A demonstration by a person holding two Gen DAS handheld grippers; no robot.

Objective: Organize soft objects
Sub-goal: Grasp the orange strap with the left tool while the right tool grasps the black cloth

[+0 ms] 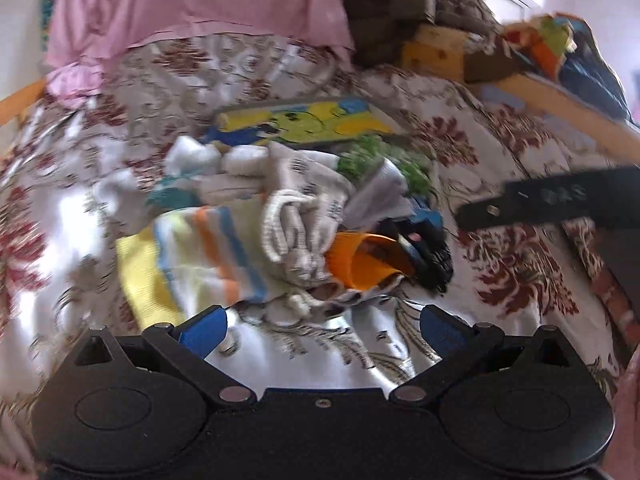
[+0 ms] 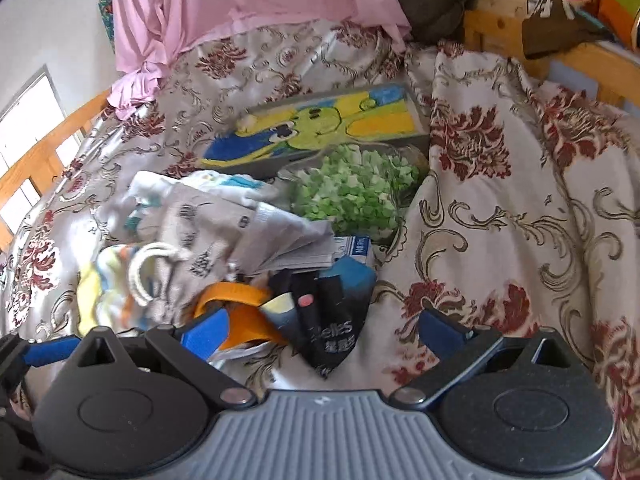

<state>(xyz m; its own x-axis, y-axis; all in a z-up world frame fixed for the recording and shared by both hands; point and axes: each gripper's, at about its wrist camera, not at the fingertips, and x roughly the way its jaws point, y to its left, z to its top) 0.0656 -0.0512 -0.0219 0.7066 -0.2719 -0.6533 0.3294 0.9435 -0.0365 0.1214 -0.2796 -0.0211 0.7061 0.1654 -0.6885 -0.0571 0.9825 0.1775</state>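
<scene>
Heap of soft goods on the floral bedspread [image 2: 500, 208], listed left to right from the orange band [image 2: 240, 312] as landmark.

- Striped sock [image 1: 200, 256]: left of band.
- Drawstring pouch [image 1: 304, 220]: just left, touching.
- Dark printed packet [image 2: 332, 320]: just right.
- Left gripper [image 1: 322, 326]: jaws apart, empty, heap directly ahead.
- Right gripper [image 2: 322, 328]: jaws apart, empty; nearer, band beside its left finger.

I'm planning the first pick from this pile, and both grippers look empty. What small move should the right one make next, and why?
Probably ease the right gripper forward and slightly left onto the orange fabric piece. The gripper is open and holds nothing; the piece lies at the pile's near edge beside its left finger, on top rather than buried. The left gripper is open too.
</scene>
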